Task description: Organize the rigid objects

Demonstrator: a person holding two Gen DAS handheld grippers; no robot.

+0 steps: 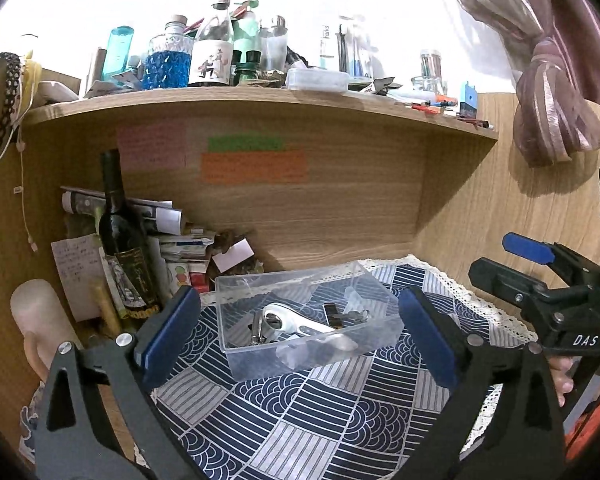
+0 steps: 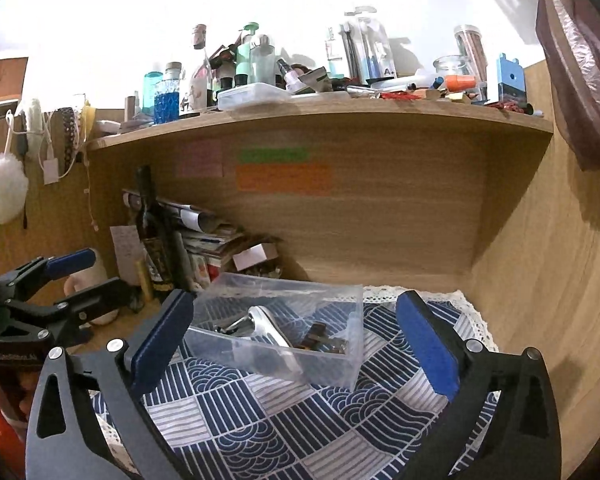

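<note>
A clear plastic box [image 1: 240,344] [image 2: 340,372] stands on a blue and white patterned cloth [image 1: 300,412] [image 2: 260,420]. Inside lie a white-handled metal tool [image 1: 300,322] [image 2: 268,328], a small metal piece [image 1: 257,330] and a dark metal part [image 1: 340,314] [image 2: 320,338]. My left gripper [image 1: 300,332] is open and empty, hovering in front of the box. My right gripper [image 2: 296,336] is open and empty, also just before the box. The right gripper shows at the right of the left wrist view [image 1: 536,276]; the left gripper shows at the left of the right wrist view [image 2: 60,280].
A dark wine bottle [image 1: 118,232] [image 2: 152,236] and a pile of papers [image 1: 172,248] [image 2: 212,240] stand at the back left. A wooden shelf [image 1: 260,100] [image 2: 320,116] above is crowded with bottles. Wooden walls close the back and right. A curtain [image 1: 548,80] hangs at right.
</note>
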